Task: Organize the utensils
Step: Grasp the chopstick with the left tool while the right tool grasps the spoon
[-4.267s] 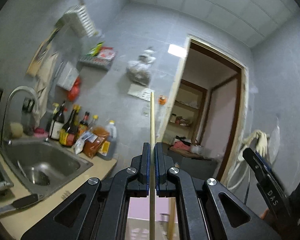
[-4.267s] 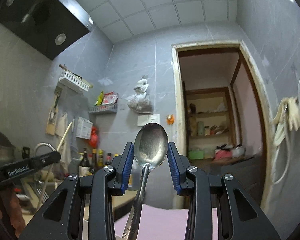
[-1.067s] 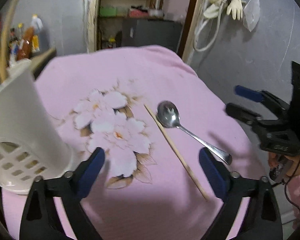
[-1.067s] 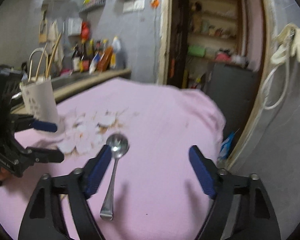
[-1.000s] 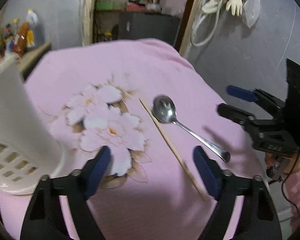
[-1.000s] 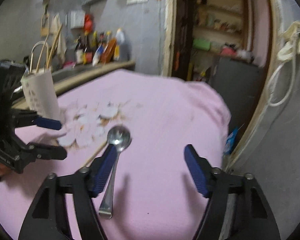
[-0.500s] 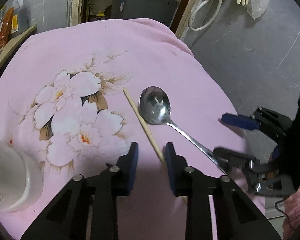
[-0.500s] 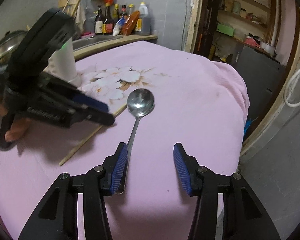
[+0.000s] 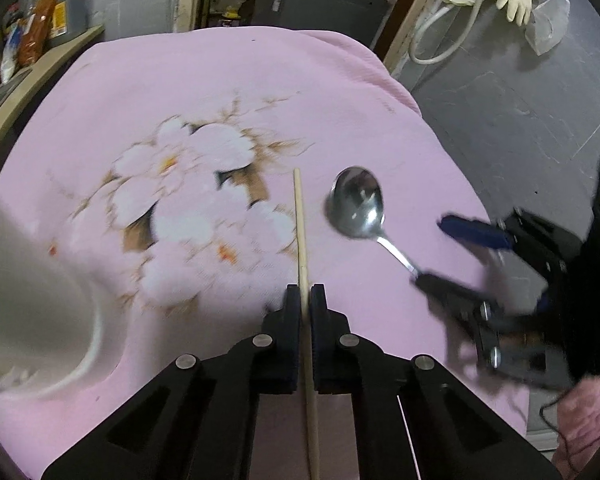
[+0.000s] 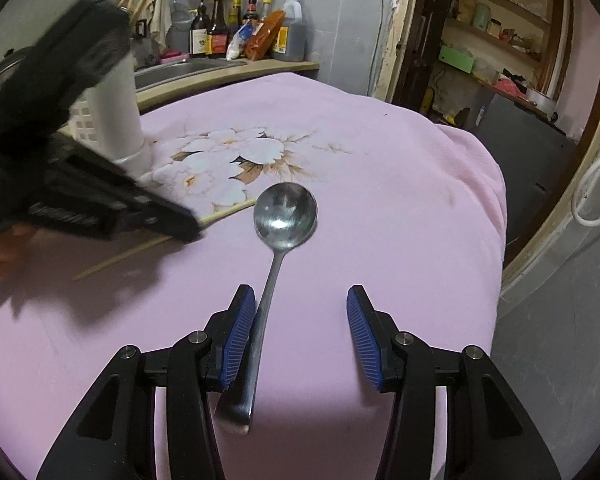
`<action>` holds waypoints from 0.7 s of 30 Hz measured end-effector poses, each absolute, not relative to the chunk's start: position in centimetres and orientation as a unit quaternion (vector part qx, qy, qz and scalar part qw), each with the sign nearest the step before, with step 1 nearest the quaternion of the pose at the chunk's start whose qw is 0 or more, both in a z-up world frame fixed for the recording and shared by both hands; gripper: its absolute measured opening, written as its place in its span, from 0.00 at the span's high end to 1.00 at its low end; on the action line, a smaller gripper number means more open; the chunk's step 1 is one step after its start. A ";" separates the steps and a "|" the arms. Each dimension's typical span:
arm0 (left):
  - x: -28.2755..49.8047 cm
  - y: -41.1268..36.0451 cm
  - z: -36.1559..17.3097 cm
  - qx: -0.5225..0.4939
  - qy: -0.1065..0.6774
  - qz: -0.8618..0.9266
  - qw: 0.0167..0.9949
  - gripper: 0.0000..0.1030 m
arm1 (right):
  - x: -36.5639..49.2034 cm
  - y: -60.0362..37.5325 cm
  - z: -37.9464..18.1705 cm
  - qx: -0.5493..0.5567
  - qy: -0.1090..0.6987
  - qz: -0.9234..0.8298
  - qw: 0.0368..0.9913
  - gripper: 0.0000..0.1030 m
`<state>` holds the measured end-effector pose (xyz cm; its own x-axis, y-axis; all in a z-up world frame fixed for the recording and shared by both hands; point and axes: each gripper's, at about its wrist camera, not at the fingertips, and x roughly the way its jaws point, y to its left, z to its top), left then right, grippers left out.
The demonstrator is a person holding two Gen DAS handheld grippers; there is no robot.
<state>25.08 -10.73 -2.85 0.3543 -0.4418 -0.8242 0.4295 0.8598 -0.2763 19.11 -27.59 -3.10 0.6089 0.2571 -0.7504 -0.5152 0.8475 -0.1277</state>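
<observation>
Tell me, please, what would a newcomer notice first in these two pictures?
First the shiny metal spoon lying on the pink flowered cloth, its handle between the open jaws of the right gripper. Beside it, the left gripper is shut on a wooden chopstick.

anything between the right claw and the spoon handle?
Nothing visible. The spoon lies bare on the pink cloth, its handle already between the open right claw's jaws, close against the left pad. The left claw, shut on the chopstick, is off to the side.
</observation>
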 end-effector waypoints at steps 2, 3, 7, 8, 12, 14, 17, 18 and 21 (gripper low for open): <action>24.2 -10.0 -2.7 -0.008 0.502 -0.263 0.824 0.97 | 19.9 -27.4 -3.1 -0.167 0.390 0.223 0.877 0.55; 24.0 -9.8 -2.7 -0.010 0.501 -0.262 0.825 0.97 | 20.3 -27.2 -3.2 -0.167 0.395 0.226 0.875 0.55; 22.8 -8.3 -2.4 -0.020 0.500 -0.259 0.826 0.97 | 21.3 -26.0 -3.4 -0.180 0.405 0.233 0.866 0.54; 22.5 -8.5 -2.3 -0.019 0.499 -0.257 0.828 0.97 | 21.6 -25.7 -3.5 -0.184 0.407 0.233 0.864 0.53; 21.6 -8.4 -2.1 -0.011 0.491 -0.251 0.834 0.97 | 22.8 -24.3 -3.8 -0.199 0.418 0.231 0.856 0.48; 21.3 -8.4 -2.0 -0.008 0.489 -0.250 0.836 0.97 | 23.6 -24.0 -3.8 -0.196 0.423 0.227 0.855 0.48; 21.3 -8.6 -2.0 -0.003 0.491 -0.248 0.835 0.97 | 24.5 -23.8 -3.9 -0.190 0.428 0.219 0.856 0.48; 21.3 -8.7 -2.0 0.001 0.493 -0.248 0.834 0.97 | 24.8 -23.8 -3.9 -0.187 0.429 0.215 0.857 0.48; 21.6 -9.0 -2.0 0.017 0.502 -0.249 0.828 0.97 | 25.1 -23.9 -4.0 -0.179 0.427 0.206 0.862 0.61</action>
<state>21.62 -8.98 -1.96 0.3729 -0.3951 -0.8395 0.4300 0.8754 -0.2210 25.06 -23.87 -3.96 0.5508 0.2024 -0.8098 -0.5086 0.8506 -0.1333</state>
